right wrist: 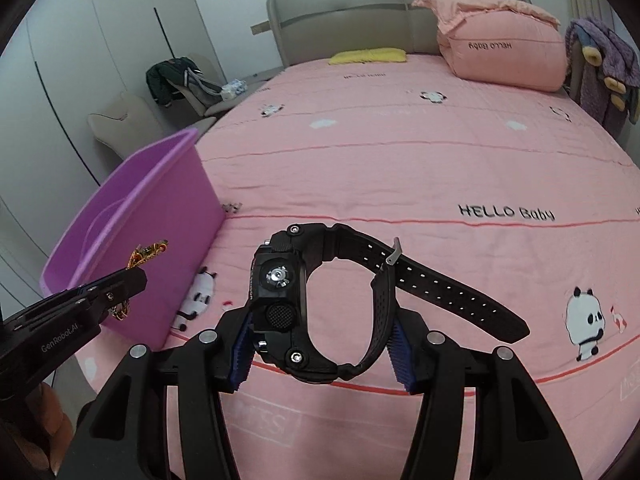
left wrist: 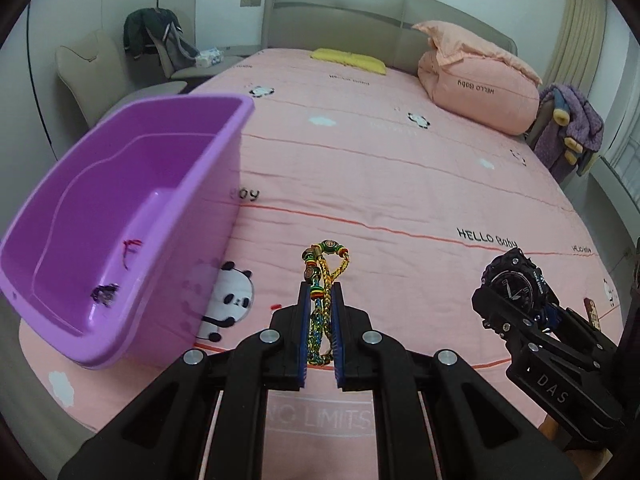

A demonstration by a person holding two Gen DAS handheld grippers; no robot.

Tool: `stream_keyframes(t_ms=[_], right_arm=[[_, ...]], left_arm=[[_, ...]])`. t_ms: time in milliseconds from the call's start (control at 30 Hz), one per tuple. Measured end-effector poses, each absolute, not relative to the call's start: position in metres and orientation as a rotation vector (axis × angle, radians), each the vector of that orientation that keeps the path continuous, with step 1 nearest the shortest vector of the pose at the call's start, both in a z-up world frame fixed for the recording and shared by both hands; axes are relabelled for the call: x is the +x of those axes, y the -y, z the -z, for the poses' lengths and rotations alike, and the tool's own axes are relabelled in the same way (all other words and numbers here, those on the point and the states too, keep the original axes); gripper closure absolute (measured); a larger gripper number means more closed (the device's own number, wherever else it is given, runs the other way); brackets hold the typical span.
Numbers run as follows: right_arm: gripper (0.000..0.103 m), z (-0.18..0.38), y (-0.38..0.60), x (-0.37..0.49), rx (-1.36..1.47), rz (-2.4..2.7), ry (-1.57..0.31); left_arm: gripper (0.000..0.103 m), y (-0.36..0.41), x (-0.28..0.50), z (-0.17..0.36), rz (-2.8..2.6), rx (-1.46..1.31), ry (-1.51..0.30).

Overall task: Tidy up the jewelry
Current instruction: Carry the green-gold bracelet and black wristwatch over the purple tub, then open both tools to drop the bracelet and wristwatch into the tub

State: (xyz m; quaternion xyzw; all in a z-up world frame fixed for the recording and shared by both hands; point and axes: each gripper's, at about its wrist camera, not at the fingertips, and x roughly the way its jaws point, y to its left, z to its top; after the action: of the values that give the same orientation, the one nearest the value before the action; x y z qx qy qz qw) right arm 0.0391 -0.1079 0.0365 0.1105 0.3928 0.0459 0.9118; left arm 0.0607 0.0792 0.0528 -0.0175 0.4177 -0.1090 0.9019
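Note:
My left gripper (left wrist: pixel 320 300) is shut on a gold and multicoloured braided bracelet (left wrist: pixel 325 264), held above the pink bed to the right of the purple bin (left wrist: pixel 192 216). The bin holds a small dark piece (left wrist: pixel 105 294) and a red thread (left wrist: pixel 130 250). My right gripper (right wrist: pixel 320 336) is shut on a black wristwatch (right wrist: pixel 296 300), its strap sticking out to the right. The right gripper (left wrist: pixel 516 300) with the watch (left wrist: pixel 514 280) also shows in the left wrist view. The left gripper (right wrist: pixel 132 276) with the bracelet (right wrist: pixel 148 254) shows in front of the bin (right wrist: pixel 168 200) in the right wrist view.
A pink bedsheet (left wrist: pixel 400 184) with panda prints covers the bed. A folded pink duvet (left wrist: pixel 476 88) and a yellow cloth (left wrist: pixel 348 58) lie near the headboard. A beige chair (left wrist: pixel 92 68) and dark clothes (left wrist: pixel 156 32) stand at the left.

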Motion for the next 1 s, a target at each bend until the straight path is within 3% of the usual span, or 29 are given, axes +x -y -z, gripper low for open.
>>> stream_keyframes(t_ms=[233, 400, 633, 1000], right_arm=[[0.049, -0.096, 0.027, 0.081, 0.201, -0.267, -0.717], [0.049, -0.108, -0.032, 0.115, 0.190, -0.379, -0.719], [0.049, -0.087, -0.108, 0.163, 0.152, -0.513, -0.832], [0.049, -0.051, -0.172, 0.202, -0.051, -0.519, -0.939]], left_arm=[[0.093, -0.160, 0.085, -0.104, 0.086, -0.067, -0.782], [0.093, -0.219, 0.104, -0.117, -0.027, -0.085, -0.768], [0.093, -0.276, 0.127, -0.088, -0.145, -0.137, -0.831], [0.093, -0.297, 0.145, -0.039, -0.198, -0.179, -0.948]])
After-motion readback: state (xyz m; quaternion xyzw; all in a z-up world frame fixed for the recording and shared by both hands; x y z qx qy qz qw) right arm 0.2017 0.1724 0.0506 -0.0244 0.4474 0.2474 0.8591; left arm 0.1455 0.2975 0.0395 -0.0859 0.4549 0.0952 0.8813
